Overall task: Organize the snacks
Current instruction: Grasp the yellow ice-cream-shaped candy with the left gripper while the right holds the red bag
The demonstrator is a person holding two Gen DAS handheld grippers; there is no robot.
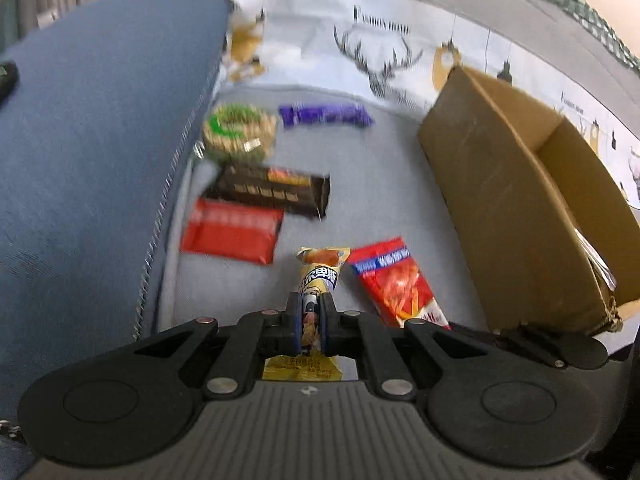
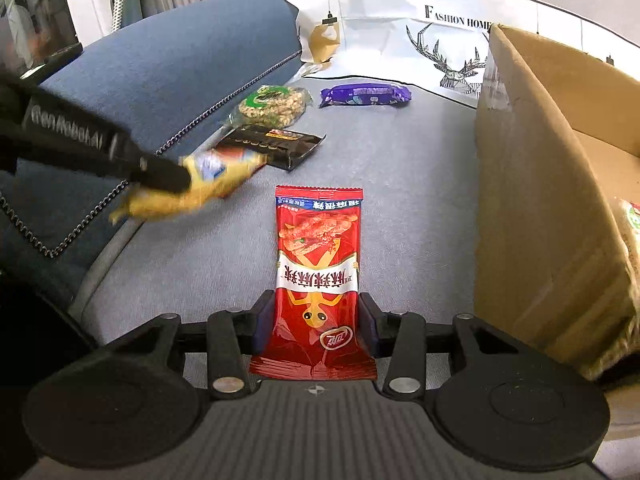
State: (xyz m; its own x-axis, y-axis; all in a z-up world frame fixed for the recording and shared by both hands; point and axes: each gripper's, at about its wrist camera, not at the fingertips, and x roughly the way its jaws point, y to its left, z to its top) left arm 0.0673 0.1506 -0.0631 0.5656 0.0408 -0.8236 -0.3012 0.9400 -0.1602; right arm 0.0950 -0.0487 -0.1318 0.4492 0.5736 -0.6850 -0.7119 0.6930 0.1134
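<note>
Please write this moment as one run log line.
left tongs: shut on yellow snack packet | right tongs: around red snack packet | cardboard box: on right

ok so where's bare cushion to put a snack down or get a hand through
The widest bare patch of the grey seat cushion lies between the red chili packet and the cardboard box, running back toward the purple packet. It is crowded along the blue armrest, where the round peanut snack and black packet cluster.
</note>
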